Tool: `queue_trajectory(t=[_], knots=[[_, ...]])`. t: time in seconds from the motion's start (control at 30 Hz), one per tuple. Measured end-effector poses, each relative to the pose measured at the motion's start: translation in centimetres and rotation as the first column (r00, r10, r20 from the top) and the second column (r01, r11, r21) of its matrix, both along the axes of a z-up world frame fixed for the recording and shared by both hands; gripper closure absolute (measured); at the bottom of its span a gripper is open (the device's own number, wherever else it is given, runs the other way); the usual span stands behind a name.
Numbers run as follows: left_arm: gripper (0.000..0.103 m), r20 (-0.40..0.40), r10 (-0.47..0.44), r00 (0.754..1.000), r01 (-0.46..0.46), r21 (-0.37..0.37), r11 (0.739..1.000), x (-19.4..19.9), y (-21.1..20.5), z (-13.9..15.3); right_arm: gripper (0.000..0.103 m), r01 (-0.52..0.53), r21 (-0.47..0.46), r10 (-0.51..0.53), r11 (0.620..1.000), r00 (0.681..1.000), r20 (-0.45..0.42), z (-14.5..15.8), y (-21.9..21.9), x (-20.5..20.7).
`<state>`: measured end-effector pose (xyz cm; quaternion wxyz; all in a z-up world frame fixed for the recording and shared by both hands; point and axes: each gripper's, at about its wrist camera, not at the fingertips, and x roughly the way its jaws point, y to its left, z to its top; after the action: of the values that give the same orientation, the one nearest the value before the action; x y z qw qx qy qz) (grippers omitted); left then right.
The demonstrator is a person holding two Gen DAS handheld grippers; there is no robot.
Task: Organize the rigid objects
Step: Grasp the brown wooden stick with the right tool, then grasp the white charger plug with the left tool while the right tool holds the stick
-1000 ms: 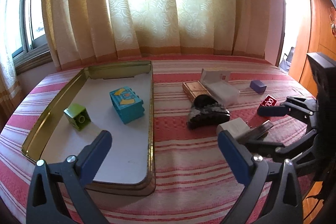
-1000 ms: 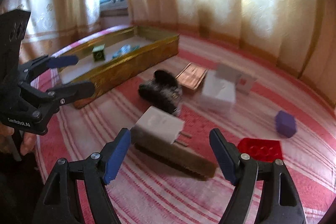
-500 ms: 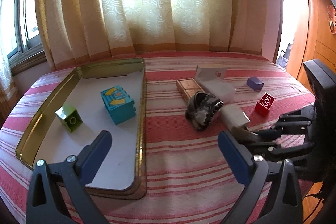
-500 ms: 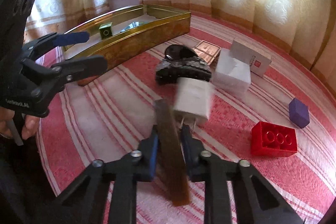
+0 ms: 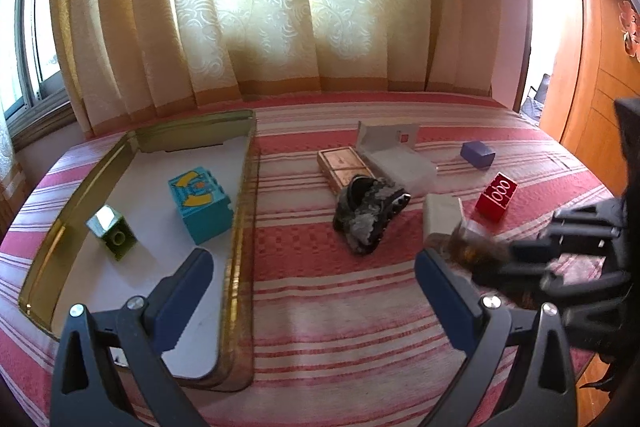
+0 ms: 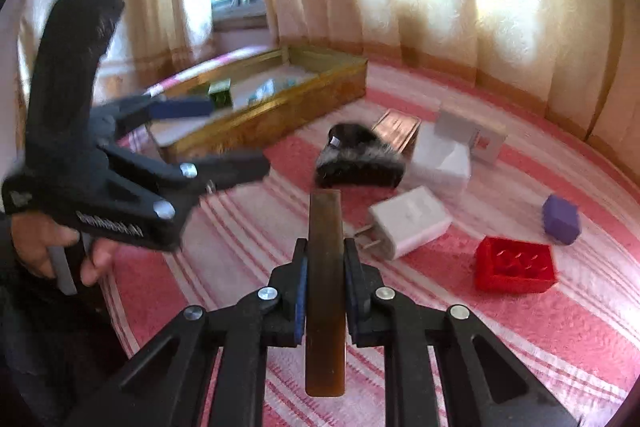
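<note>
We are looking at hard, boxy things lying on a red-and-white striped woven cloth [image 6: 540,327]: a glossy red plastic brick [image 6: 515,265], a matte purple block [image 6: 561,219], a smooth white charger [image 6: 408,221] with metal prongs, and a black-and-grey hair claw [image 6: 358,163]. Our right hand-held gripper [image 6: 324,277] is clamping a flat, amber-brown translucent strip [image 6: 325,291] between its pads. Our left hand-held gripper [image 5: 312,289] is hanging with jaws wide apart, holding nothing, beside the shiny gold metal tray [image 5: 240,227], where a teal block [image 5: 202,205] and a green block [image 5: 112,233] are sitting.

Both wrist views look down close, sharing the gold tray [image 5: 240,211].
</note>
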<state>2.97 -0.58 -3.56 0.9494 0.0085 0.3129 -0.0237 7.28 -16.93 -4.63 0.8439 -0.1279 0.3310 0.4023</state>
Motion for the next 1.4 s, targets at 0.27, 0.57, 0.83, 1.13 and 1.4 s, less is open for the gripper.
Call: queue_trajectory(t=[0.27,0.57,0.83,1.13,1.4], knots=[[0.002,0.011,-0.082,0.997,0.081,0.049,0.996,1.5,-3.9,0.4,0.086,0.307,0.036,-0.308,0.951,0.939,0.149,2.4,-2.3,1.9],[0.022,-0.078,-0.182,0.98,0.186,0.046,0.981,4.5,-7.6,-0.7,0.086,0.492,0.089,-0.5,0.866,0.845,0.189,2.5,-4.7,3.8],[0.044,-0.183,-0.245,0.952,0.25,0.005,0.968,6.6,-9.4,-2.0,0.086,0.505,0.111,-0.517,0.856,0.834,0.194,2.2,-4.9,3.5],[0.066,-0.231,-0.262,0.937,0.267,-0.009,0.964,7.7,-10.2,-2.5,0.086,0.521,0.151,-0.541,0.84,0.822,0.177,2.3,-5.7,3.5],[0.066,-0.108,-0.204,0.973,0.205,-0.001,0.979,5.8,-8.7,-0.8,0.086,0.544,0.236,-0.588,0.805,0.783,0.201,2.9,-6.7,2.4]])
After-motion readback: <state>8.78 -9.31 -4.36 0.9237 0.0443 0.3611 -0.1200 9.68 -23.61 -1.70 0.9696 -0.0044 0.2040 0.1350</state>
